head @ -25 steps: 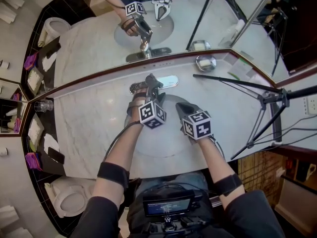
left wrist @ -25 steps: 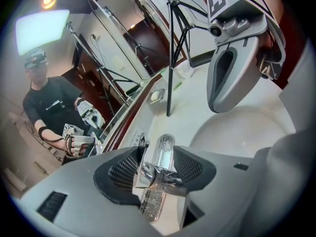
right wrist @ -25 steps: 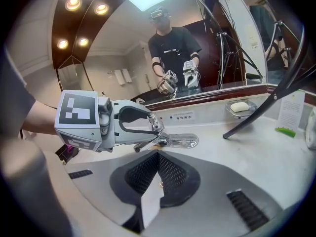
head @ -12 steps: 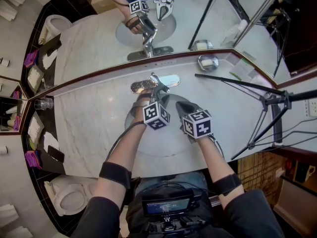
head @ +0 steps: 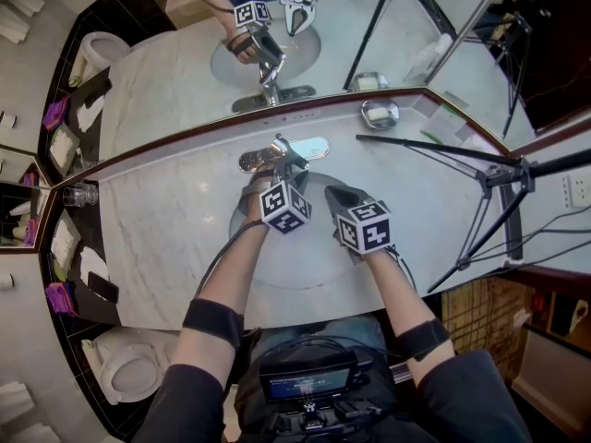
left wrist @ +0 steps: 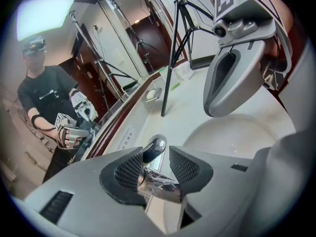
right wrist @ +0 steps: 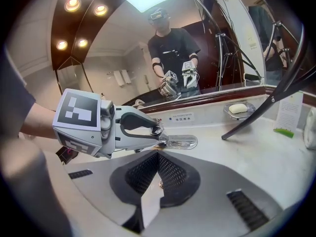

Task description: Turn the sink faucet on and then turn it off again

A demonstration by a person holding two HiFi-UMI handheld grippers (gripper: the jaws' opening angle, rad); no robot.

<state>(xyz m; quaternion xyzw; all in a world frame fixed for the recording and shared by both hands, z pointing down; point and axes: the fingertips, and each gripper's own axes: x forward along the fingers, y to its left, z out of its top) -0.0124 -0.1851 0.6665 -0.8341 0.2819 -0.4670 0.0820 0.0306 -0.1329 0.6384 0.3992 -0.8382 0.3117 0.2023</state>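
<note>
From the head view, the left gripper [head: 274, 169] reached over the sink [head: 305, 270] to the faucet [head: 309, 148] at the back edge. Its fingers sat on each side of the handle [head: 284, 146], most likely to push the handle and turn the water on or off. The right gripper [head: 334, 197] hung just beside it over the sink, touching nothing, as if it was waiting out of the way.

In the left gripper view, the shiny handle [left wrist: 154, 149] stood up between the two fingers. The fingers were closing in on it, and a small gap showed on one side near the top, so the grip did not look tight. No water could be seen.

In the right gripper view, the right gripper's [right wrist: 158, 174] fingers were pressed together with nothing between them. It pointed at the left gripper [right wrist: 148, 130] and the faucet [right wrist: 180, 142].

The tabletop [head: 166, 220] was pale stone with grey streaks and a round white sink set in it. A big mirror [head: 175, 72] ran along the back and showed the person and both grippers again. A soap dish [head: 380, 114] sat near the mirror. A black tripod [head: 485, 181] leaned over the right side. A toilet [head: 129, 372] stood low on the left.
</note>
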